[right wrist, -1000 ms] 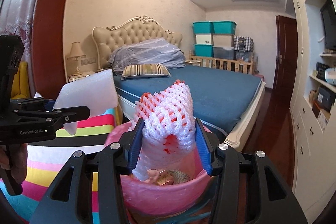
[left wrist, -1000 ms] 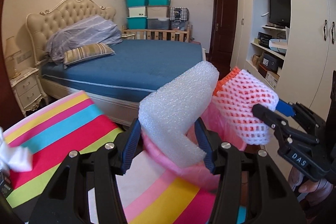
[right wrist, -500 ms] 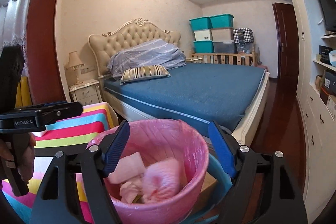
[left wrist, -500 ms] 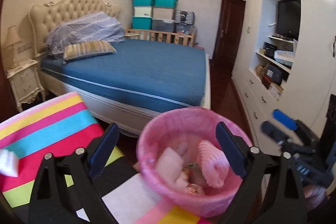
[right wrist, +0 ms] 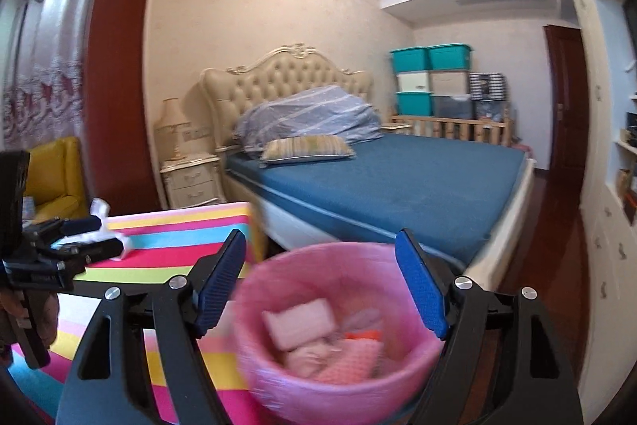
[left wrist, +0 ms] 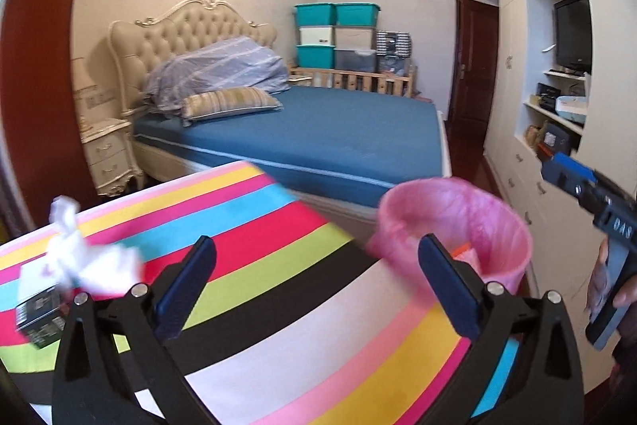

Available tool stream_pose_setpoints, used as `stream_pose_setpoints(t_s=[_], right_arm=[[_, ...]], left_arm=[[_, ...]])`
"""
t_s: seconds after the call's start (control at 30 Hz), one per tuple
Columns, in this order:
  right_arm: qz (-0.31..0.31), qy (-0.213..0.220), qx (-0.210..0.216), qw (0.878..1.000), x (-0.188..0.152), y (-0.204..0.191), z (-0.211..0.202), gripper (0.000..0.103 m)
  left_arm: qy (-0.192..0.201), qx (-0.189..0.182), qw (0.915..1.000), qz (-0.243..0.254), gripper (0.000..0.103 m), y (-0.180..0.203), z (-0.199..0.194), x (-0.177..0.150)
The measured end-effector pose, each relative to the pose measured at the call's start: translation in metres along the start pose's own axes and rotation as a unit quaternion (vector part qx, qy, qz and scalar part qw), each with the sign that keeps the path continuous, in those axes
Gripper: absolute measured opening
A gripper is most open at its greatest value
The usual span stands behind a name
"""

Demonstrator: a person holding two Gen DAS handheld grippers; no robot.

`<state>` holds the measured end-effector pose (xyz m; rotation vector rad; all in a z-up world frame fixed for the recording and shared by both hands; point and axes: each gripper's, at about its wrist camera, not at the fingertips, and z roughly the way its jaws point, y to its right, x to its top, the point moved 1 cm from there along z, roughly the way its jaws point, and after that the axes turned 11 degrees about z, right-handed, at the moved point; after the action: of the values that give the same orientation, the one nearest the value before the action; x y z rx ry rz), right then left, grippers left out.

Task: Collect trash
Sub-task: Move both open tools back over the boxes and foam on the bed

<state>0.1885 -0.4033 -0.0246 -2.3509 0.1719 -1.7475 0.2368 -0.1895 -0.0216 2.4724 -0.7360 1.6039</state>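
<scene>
My left gripper (left wrist: 314,287) stands wide apart with nothing between its blue pads; it hangs above the striped tablecloth (left wrist: 278,305), over the black and white bands. My right gripper (right wrist: 320,291) is likewise spread wide and empty, directly above the pink-lined bin (right wrist: 338,391).

The bin stands off the tabletop's right edge, close against it. Inside lie a pale foam block (right wrist: 298,321), a pink mesh sleeve (right wrist: 350,357) and an orange scrap (right wrist: 364,335); blur hides finer detail.

Remaining trash: crumpled white paper (left wrist: 85,255) lies near the tabletop's left edge, with a small dark box (left wrist: 40,313) touching or just beside it on its near side; blur prevents telling which. In the right wrist view the same paper sits behind my left gripper's fingers, partly hidden by them.

Between my left gripper and the paper the cloth is bare. The far edge of the tabletop runs diagonally, with a bed (left wrist: 318,130) just beyond it. In the left wrist view my right gripper enters at the right border, beyond the bin.

The room is a bedroom: blue mattress, tufted cream headboard (right wrist: 286,74), striped pillow (right wrist: 306,148), a nightstand (right wrist: 191,180) with a lamp, stacked teal and grey storage boxes (left wrist: 336,34) by the far wall, a dark door (left wrist: 473,66), and white built-in cabinets (left wrist: 557,106) along the right side holding a television. A yellow chair (right wrist: 55,178) stands past the tabletop's left end, beside curtains.
</scene>
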Motion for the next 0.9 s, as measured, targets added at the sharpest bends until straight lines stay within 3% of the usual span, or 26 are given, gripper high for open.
stream_pose_setpoints(t_s=[0.3,0.47,0.57,0.73,0.9], right_arm=[[-0.027,-0.06,0.066,0.996,-0.03,-0.109,0.047,0.076],[-0.061,-0.095,0.105,0.988,-0.054,-0.174,0.068,0.077],[-0.075,-0.114,0.121,0.983,-0.063,-0.202,0.081,0.08],[-0.108,-0.15,0.131,0.974,-0.07,-0.237,0.117,0.081],[-0.131,-0.182,0.142,0.964,-0.076,-0.262,0.151,0.081]], left_arm=[[-0.034,0.098,0.9939,-0.037,0.098,-0.086,-0.059,-0.059],[-0.058,0.175,0.9806,-0.066,0.098,-0.141,-0.092,-0.089],[-0.072,0.202,0.9737,-0.077,0.098,-0.165,-0.101,-0.102],[-0.085,0.213,0.9687,-0.095,0.098,-0.19,-0.105,-0.113],[-0.097,0.204,0.969,-0.099,0.098,-0.202,-0.089,-0.115]])
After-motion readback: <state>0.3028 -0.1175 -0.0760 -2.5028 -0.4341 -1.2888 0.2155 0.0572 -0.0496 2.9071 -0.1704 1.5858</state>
